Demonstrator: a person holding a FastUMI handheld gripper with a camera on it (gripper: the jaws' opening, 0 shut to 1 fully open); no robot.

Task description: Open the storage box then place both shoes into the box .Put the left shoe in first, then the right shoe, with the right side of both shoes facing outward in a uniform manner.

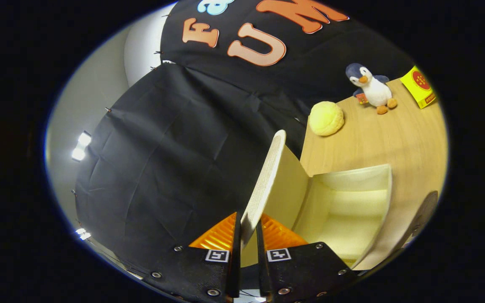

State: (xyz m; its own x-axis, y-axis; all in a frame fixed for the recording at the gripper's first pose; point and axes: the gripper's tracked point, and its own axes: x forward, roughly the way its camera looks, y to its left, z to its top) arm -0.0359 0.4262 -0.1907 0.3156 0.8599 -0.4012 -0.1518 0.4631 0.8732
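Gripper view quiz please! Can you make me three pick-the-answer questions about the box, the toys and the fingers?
1. Where is the toy penguin?
A. Inside the storage box
B. On the wooden table, beyond the box
C. Between the fingers

2. What colour is the round ball near the penguin?
A. Yellow
B. Blue
C. Green

3. What state is the storage box in?
A. Lid shut
B. Lid swung open, inside empty
C. Lid open, shoe inside

Answers:
1. B: the penguin stands on the table well past the box, beside a yellow carton.
2. A: the ball is pale yellow.
3. B: the lid stands up with its edge pinched in the gripper, both fingers pressing on it, and the box's inside shows bare walls and floor.
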